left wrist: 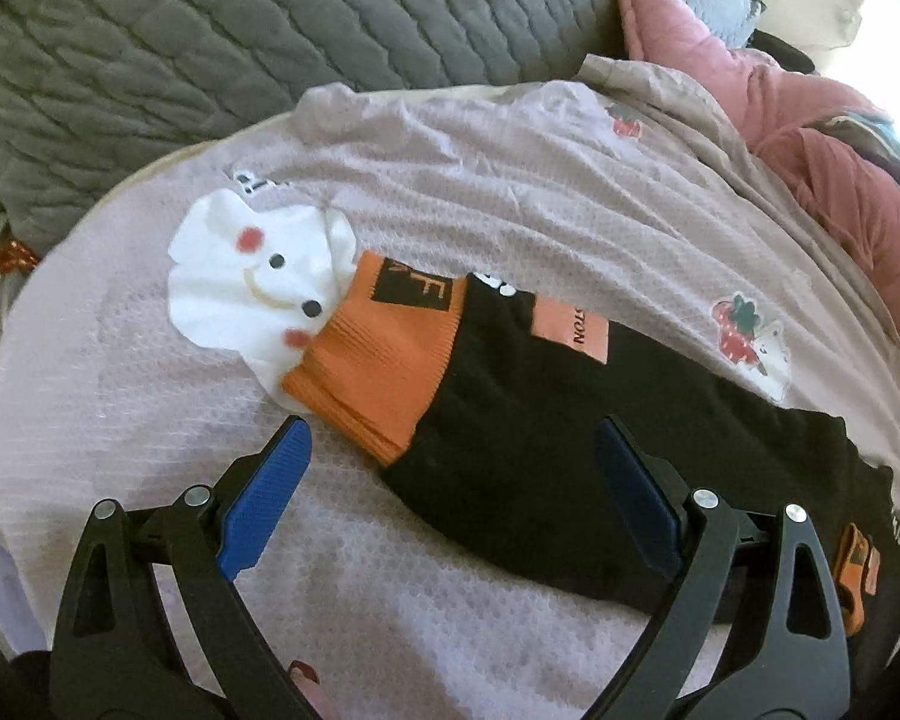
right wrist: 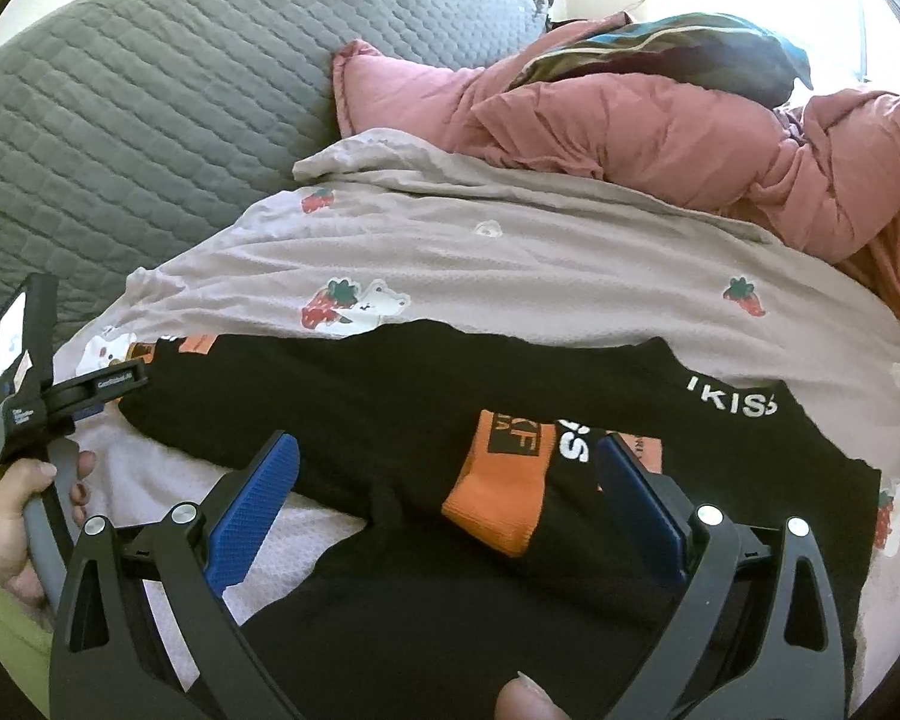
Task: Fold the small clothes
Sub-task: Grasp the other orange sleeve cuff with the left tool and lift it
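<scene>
The left tongs [left wrist: 450,480] are spread wide, holding nothing, above the black garment [left wrist: 546,450] near its orange cuff [left wrist: 378,360]. The right tongs [right wrist: 447,492] are likewise spread and empty over the same garment's folded sleeve. The garment lies flat across the lilac blanket [left wrist: 510,180] on the bed, beside a white smiley-face cloth [left wrist: 258,282].

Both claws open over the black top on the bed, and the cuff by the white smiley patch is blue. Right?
Not quite. The cuff beside the white smiley patch is orange, not blue; the left wrist view shows it. The rest stands: the left claw and right claw are both open over the black top on the bed.
</scene>
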Tool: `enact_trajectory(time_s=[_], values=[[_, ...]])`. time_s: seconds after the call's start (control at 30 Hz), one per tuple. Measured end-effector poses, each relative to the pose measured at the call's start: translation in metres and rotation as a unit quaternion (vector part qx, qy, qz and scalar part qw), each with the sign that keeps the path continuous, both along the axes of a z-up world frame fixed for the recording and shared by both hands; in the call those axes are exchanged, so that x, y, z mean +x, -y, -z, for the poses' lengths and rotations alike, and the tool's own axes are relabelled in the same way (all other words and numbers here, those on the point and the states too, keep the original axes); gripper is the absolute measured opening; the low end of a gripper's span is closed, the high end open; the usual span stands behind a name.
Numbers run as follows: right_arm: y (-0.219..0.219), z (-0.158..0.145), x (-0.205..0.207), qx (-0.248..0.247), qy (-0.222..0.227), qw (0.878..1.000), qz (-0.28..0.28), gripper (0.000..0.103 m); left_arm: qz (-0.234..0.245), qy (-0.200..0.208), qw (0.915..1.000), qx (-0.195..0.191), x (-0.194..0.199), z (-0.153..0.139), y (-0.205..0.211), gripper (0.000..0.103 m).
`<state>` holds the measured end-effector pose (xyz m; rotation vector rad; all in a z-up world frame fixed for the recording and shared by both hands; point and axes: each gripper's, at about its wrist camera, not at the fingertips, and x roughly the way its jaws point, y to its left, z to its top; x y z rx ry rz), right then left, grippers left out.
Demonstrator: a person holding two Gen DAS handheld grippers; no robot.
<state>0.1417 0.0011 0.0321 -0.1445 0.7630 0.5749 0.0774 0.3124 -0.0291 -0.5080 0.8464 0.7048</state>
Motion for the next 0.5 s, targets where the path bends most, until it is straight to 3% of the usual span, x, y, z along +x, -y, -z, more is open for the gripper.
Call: enact_trajectory(time_s=[0.1,0.13,0.2,0.27,0.37,0.5], values=[[0.0,0.006,0.001,0.003,-0.007,1.0,0.001,0.098,-0.004,0.003,1.0,0.005,0.005,0.004,-0.001,0.085],[0.0,0.008,0.001,0.004,-0.009,1.0,0.002,0.098,-0.006,0.004,1.0,0.006,0.007,0.005,-0.003,0.079],[0.002,0.013,0.001,0.006,-0.014,1.0,0.005,0.098,-0.011,0.013,0.9998,0.002,0.008,0.007,-0.008,0.066],[0.006,0.017,0.001,0.006,-0.018,1.0,0.009,0.098,-0.021,0.017,0.9996,0.006,0.008,0.008,-0.013,0.038],[0.015,0.023,0.002,0.008,-0.021,0.999,0.023,0.098,-0.02,0.034,0.9992,-0.004,0.01,0.008,-0.017,0.019],[0.032,0.031,0.004,0.018,-0.039,0.998,0.044,0.098,0.032,0.092,0.9952,0.002,0.007,-0.013,-0.001,0.013]])
